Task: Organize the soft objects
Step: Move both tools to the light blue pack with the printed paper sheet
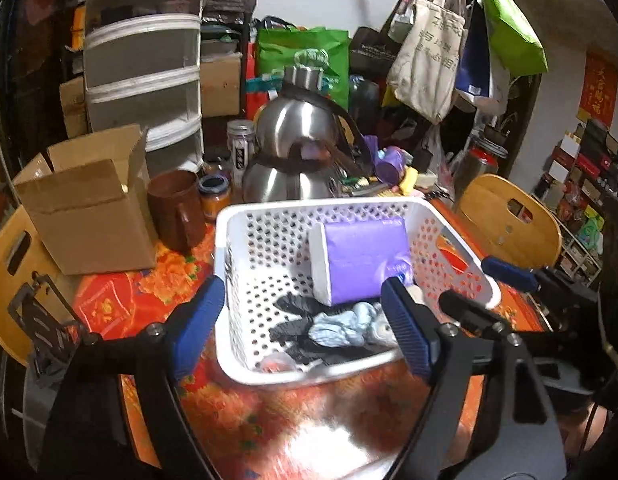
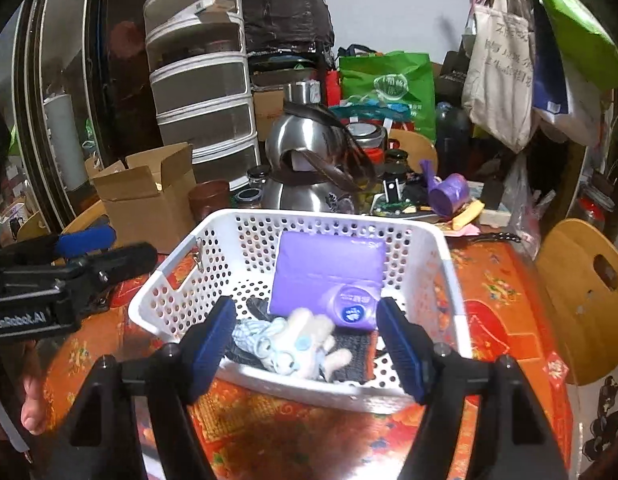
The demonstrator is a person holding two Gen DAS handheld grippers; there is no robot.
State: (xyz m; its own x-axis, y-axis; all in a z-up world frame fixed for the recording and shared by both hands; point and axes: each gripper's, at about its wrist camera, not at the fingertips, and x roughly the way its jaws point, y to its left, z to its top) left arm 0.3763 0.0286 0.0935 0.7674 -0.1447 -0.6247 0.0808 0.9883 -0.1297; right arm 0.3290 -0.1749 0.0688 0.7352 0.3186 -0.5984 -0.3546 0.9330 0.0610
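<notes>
Soft things (a purple tissue pack (image 2: 329,268), a white plush toy (image 2: 297,344), dark knitwear (image 1: 301,332)) lay in the white perforated plastic basket (image 2: 449,280). Both the left gripper (image 1: 305,320) and right gripper (image 2: 305,344) hung spread and empty at its near rim; a careless dip could snag the holes.

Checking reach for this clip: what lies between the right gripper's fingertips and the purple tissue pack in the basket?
In the right wrist view, a white plush toy and a small purple pack lie between the right gripper and the purple tissue pack.
</notes>
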